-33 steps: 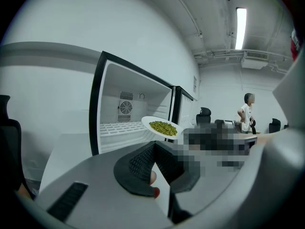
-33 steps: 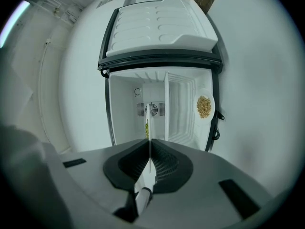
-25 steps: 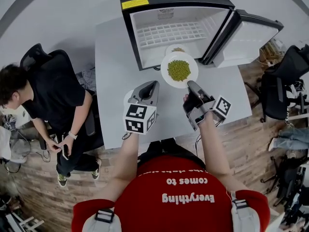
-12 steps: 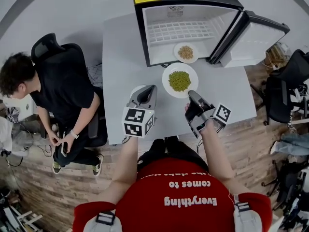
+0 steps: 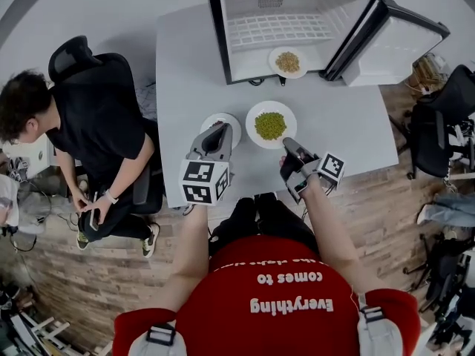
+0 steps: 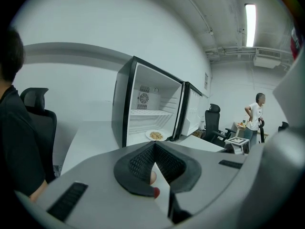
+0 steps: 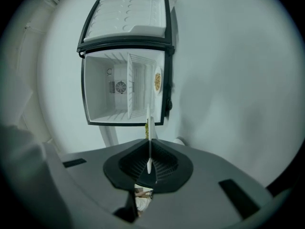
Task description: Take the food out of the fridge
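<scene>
The small fridge (image 5: 223,35) stands open on the grey table (image 5: 185,65). A plate of beige food (image 5: 287,61) lies on its floor at the front, also visible as plate of beige food (image 6: 155,135). My right gripper (image 5: 288,144) is shut on the near rim of a white plate of green peas (image 5: 270,124), low over the table; in the right gripper view this plate (image 7: 148,142) shows edge-on between the pads. My left gripper (image 5: 217,130) is shut on a small white plate (image 5: 230,119); a red and a peach bit of food (image 6: 153,191) show by its pads.
The fridge door (image 5: 393,43) swings open to the right. A person in black (image 5: 89,124) sits in an office chair right against the table's left side. Another chair (image 5: 445,117) stands at the right. A person (image 6: 255,116) stands far off in the room.
Both grippers drew back from the fridge toward me and sank. The peas plate came out and down over the table, uncovering the beige plate in the fridge. The small white plate moved along with the left gripper.
</scene>
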Demonstrator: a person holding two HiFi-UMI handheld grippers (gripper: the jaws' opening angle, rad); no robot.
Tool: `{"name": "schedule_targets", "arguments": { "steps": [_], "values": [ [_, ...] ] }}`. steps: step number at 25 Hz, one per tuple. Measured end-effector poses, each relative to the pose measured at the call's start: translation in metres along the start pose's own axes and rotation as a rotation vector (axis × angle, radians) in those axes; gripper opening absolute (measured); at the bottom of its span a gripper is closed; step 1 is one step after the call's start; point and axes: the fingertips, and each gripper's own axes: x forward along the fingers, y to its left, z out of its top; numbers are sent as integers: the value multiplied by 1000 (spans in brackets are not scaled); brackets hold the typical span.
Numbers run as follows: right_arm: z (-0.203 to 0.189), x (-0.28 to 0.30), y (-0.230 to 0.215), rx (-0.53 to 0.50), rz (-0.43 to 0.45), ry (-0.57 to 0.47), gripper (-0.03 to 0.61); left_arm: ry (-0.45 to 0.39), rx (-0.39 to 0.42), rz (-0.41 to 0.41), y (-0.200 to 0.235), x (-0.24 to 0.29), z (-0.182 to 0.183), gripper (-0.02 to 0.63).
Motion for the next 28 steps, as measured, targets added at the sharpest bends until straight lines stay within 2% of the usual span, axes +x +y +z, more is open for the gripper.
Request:
{"name": "schedule_targets", "arguments": {
  "steps": [8,16,20,22,25,28],
  "values": [
    [-3,6,-82,81,-136,-28,23,42,-15,11,2,-9,-24,0],
    [-8,18,-113,106,-238,-37,23,63,-25,10,4,-13,-37,0],
    [-13,22,-118,65,-301,-15,23,68,-30,9,5,-16,-40,0],
    [-14,24,-121,14,-359,12,23,70,-33,11,6,-16,-41,0],
    [-13,24,-129,-77,-498,50,25,72,-38,12,8,-16,-44,0],
    [-12,24,-136,-105,-621,76,26,74,-43,12,9,-14,-45,0]
  ]
}}
